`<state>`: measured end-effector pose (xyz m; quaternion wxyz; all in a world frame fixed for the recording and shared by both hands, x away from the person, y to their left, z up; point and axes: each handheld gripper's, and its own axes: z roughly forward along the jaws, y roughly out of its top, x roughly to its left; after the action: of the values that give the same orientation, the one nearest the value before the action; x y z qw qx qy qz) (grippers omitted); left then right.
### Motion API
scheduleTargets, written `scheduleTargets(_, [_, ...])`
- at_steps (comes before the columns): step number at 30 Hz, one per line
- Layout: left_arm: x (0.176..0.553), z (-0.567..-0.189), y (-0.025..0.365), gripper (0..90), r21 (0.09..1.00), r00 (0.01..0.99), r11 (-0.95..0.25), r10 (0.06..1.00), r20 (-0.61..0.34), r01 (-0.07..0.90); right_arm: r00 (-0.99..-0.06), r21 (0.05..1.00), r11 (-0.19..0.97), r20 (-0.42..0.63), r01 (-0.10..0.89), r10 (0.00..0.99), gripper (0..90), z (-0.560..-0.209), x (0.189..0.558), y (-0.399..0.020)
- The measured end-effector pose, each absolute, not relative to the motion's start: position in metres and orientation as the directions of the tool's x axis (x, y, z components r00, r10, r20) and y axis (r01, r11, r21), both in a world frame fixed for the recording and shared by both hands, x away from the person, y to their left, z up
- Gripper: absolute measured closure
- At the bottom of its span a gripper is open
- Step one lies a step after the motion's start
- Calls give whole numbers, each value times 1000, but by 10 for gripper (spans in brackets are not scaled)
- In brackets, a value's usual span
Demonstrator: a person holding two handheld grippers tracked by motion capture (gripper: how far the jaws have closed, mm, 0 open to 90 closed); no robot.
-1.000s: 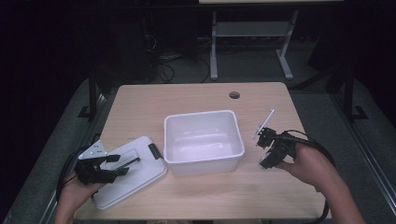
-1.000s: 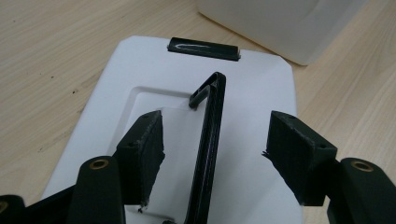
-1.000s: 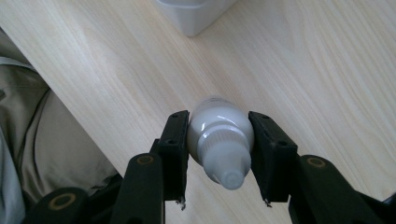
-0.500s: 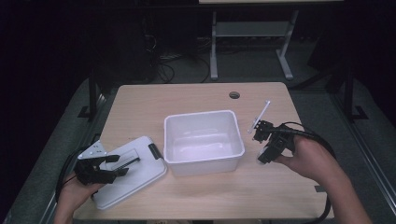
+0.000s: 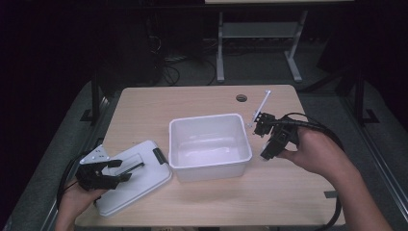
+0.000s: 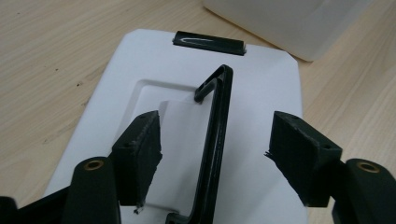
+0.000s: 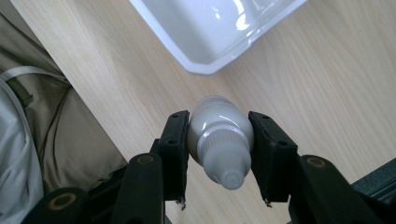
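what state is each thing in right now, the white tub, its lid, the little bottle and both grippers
white rectangular plastic tub: open, empty, upright on the table
flat white plastic lid with black handle: off the tub, lying flat beside it
small white plastic squeeze bottle: capped, clamped off the table
left gripper: jaws just opening, astride the lid's handle, not pressing
right gripper: shut on the bottle

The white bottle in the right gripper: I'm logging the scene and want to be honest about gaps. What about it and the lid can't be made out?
- White bottle, right gripper view: its lower body lies behind the cap and the jaws; no label readable.
- Same bottle, high view: hidden by the right gripper.
- Lid, left gripper view: near end cut off by the bottom edge and the open left gripper.
- White bin: far corner washed out by glare.
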<state>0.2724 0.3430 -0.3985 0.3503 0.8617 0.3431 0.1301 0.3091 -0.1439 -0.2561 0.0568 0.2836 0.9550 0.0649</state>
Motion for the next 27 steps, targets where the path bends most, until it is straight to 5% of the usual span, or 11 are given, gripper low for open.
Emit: scheduleTargets(27, [273,-399,346,309,694,726,-517,688,-11,501,-873,138,870,-59,473,484,596,-251,336,-97])
